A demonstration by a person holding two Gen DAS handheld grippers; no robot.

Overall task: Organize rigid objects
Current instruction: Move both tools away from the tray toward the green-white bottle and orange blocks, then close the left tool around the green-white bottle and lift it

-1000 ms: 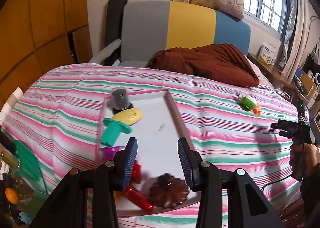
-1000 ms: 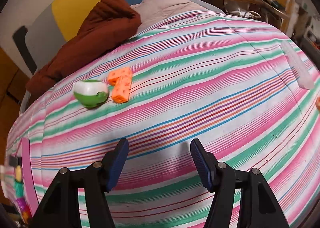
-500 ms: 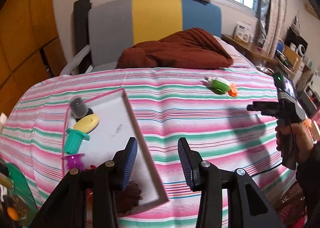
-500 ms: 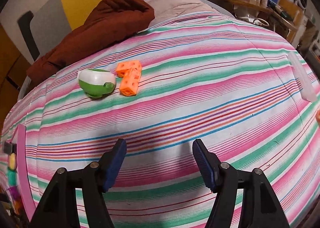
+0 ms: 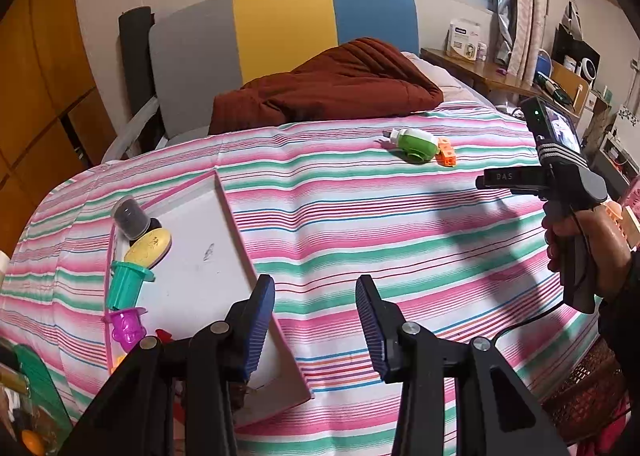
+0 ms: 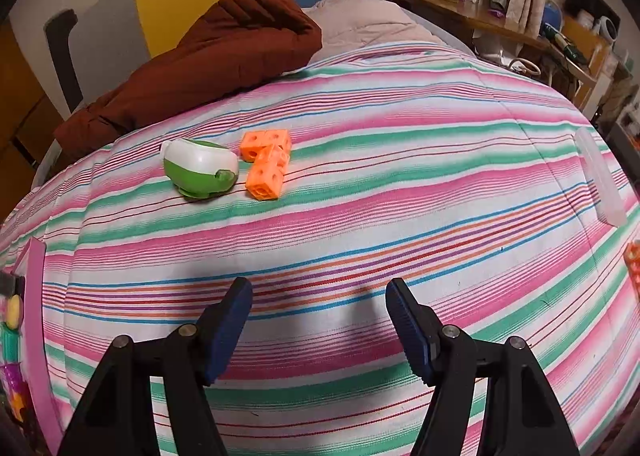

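A green and white toy lies on the striped bedspread, touching an orange cube block on its right. My right gripper hovers open well short of them, nothing between its fingers. In the left wrist view the same toy and block lie far ahead. My left gripper is open and empty over the right rim of a pink-edged white tray. The tray holds a dark cup, a yellow oval, a teal stamp and a purple piece.
A brown blanket is heaped at the head of the bed. A hand holds the right gripper's body at the right edge. A clear plastic piece and another orange block lie at the bed's right side. A woven basket stands beside the bed.
The left gripper has swung right, from over the tray's middle to its right rim; the dark red flower-shaped piece is now hidden behind its fingers. The right gripper has rolled slightly and stayed in place.
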